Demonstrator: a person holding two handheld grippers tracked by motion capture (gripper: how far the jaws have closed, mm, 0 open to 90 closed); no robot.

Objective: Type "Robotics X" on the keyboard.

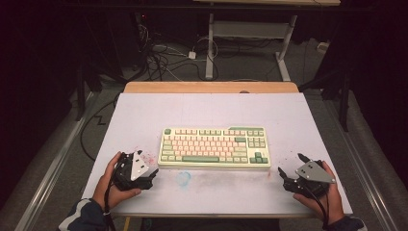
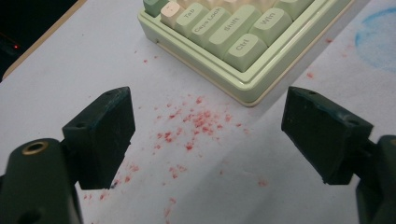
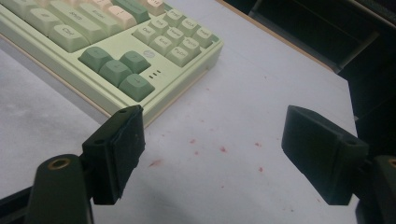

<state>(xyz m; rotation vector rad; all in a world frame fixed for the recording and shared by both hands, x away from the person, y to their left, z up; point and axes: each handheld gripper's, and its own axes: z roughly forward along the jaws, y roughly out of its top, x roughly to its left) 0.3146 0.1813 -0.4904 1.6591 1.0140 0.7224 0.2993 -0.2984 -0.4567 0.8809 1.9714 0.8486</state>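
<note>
The left claw [image 1: 150, 172] rests on the counter [image 1: 144, 110] with its jaws spread wide and nothing between them. In the left gripper view the bare white surface between the jaws is speckled with red specks [image 2: 194, 123], and the keyboard's near left corner, with the Ctrl, Shift and Caps Lock keys, lies just beyond the jaw tips. The right claw [image 1: 291, 165] is also spread and empty, held low over the counter by the person's right hand [image 1: 329, 192]. In the right gripper view its left jaw sits just beside the keyboard's front edge near the dark green arrow keys [image 3: 116, 70], not touching it as far as I can tell. The green and cream keyboard [image 1: 214, 146] lies flat at the middle of the counter, between the two claws. A faint blue smudge [image 1: 183, 178] marks the counter in front of it.
</note>
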